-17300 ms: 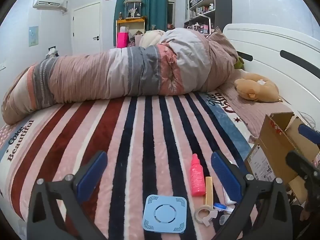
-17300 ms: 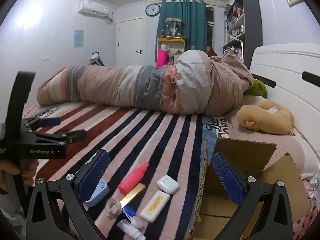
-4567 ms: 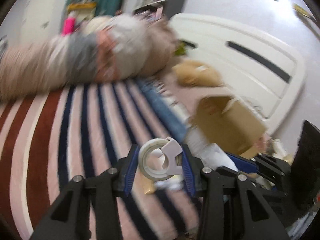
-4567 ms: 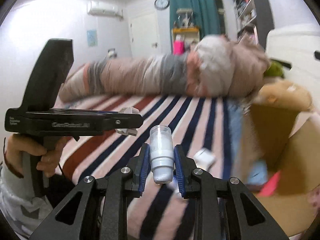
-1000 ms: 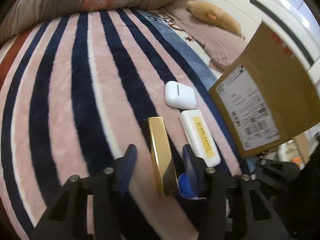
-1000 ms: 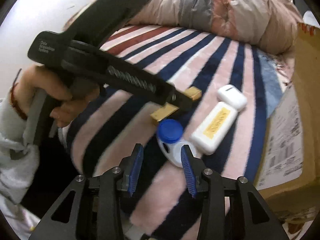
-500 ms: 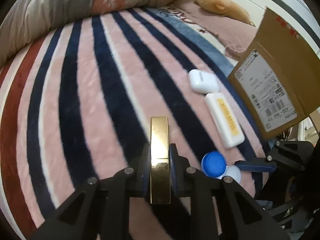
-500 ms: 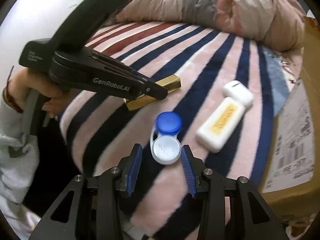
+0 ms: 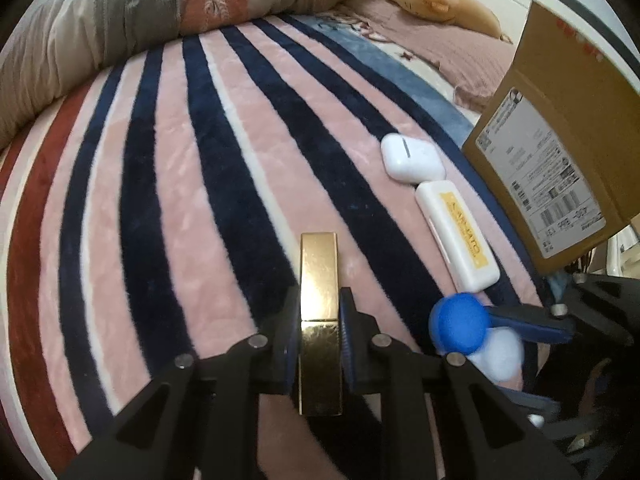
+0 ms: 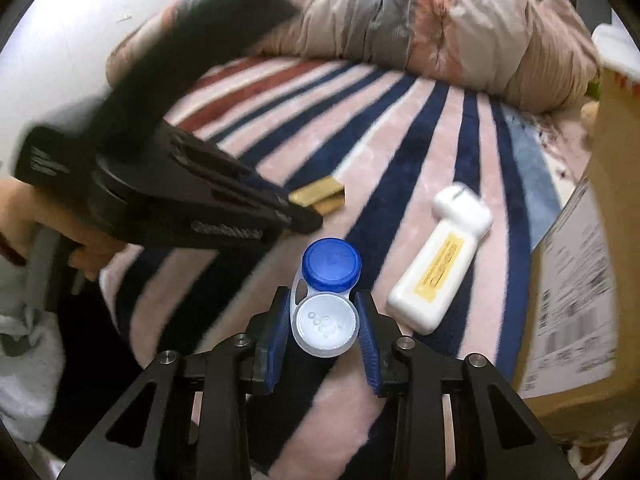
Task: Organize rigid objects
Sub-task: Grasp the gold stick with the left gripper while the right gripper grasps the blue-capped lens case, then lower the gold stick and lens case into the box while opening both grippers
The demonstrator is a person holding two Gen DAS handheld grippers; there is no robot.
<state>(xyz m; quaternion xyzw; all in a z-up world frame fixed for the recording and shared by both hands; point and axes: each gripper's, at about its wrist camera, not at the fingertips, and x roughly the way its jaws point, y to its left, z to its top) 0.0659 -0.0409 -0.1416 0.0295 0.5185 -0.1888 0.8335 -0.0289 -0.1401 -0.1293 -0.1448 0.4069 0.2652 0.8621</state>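
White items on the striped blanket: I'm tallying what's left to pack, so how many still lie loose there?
2: the white earbud case and, touching its near end, the long white case with a yellow label, both beside the cardboard box. Others may be hidden.

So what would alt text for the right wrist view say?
The right claw grips a contact lens case over a striped blanket. Beside it lie a white box and earbud case; the left claw holds a gold bar.

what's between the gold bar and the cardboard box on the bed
In the left wrist view, the white earbud case and the yellow-labelled white case lie between the gold bar and the cardboard box.
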